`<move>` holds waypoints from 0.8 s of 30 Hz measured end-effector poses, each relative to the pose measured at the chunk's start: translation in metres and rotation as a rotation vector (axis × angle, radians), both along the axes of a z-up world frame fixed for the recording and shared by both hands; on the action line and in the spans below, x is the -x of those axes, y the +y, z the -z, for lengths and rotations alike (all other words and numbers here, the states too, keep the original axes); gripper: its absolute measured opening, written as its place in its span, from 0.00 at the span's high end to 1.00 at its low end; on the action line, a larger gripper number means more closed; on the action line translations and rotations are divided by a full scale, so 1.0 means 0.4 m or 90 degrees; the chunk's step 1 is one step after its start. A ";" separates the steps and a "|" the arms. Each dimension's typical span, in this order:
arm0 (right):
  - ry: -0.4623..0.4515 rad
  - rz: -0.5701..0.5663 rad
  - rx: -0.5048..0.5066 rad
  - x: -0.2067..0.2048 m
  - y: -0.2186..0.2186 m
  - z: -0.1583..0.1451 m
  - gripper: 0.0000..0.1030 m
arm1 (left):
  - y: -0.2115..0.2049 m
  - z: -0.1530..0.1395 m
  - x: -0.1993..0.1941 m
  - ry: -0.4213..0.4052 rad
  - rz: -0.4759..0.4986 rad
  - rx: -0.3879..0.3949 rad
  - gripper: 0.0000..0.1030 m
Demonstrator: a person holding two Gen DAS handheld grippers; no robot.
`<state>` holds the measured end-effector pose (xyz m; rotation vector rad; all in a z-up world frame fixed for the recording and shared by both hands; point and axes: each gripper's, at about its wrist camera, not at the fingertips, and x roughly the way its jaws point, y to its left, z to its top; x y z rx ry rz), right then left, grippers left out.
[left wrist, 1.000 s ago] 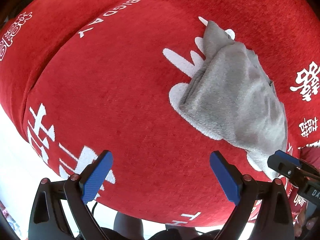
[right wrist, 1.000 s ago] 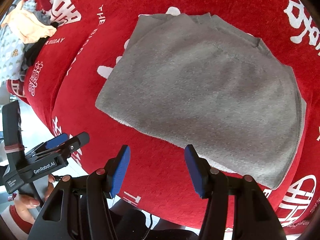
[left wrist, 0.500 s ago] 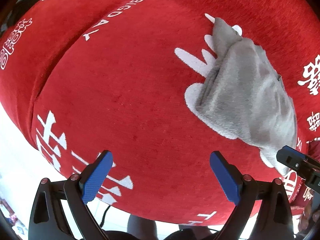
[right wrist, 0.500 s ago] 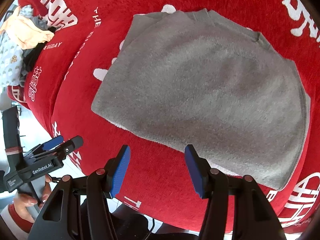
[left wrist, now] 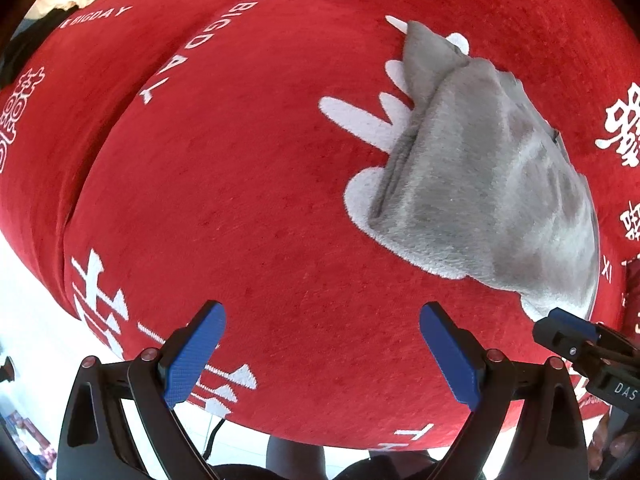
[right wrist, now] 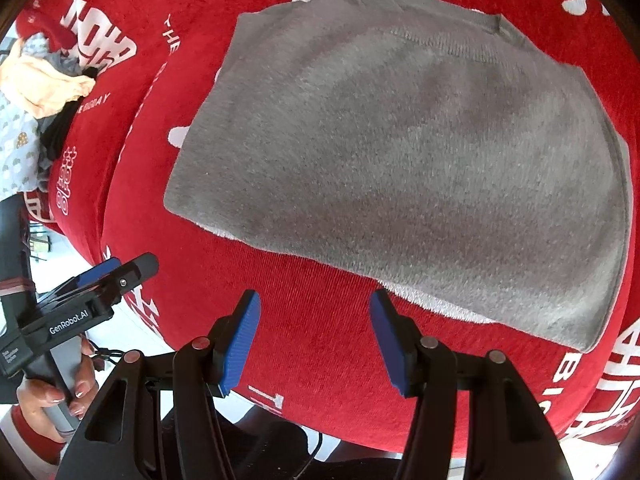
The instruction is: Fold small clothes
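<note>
From here I can't sort the heap of clothes (right wrist: 38, 92) cropped at the right wrist view's left edge, and the grey garment (left wrist: 496, 184) covers part of the white print (left wrist: 360, 120).

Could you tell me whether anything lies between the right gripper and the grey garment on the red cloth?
Nothing visible does. The right gripper is open, and only bare red cloth separates it from the near edge of the folded grey garment. The pile of clothes sits far left.
</note>
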<state>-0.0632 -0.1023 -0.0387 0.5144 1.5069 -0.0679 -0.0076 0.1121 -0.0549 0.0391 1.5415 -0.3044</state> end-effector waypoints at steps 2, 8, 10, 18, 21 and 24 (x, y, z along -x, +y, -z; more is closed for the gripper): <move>-0.001 0.005 -0.004 0.003 -0.003 0.003 0.41 | -0.006 0.000 -0.001 0.000 0.005 -0.002 0.05; 0.002 0.023 -0.013 0.012 -0.020 0.012 0.41 | -0.026 0.002 -0.007 0.001 0.013 -0.007 0.05; 0.003 0.027 -0.015 0.016 -0.025 0.015 0.41 | -0.032 0.005 -0.008 0.001 0.016 -0.008 0.05; 0.008 0.052 -0.031 0.036 -0.046 0.035 0.41 | -0.057 0.019 -0.012 0.007 0.020 -0.002 0.05; 0.012 0.064 -0.040 0.042 -0.053 0.047 0.41 | -0.072 0.025 -0.020 0.007 0.024 -0.002 0.05; 0.012 0.074 -0.052 0.047 -0.061 0.058 0.41 | -0.083 0.028 -0.026 0.008 0.028 0.000 0.05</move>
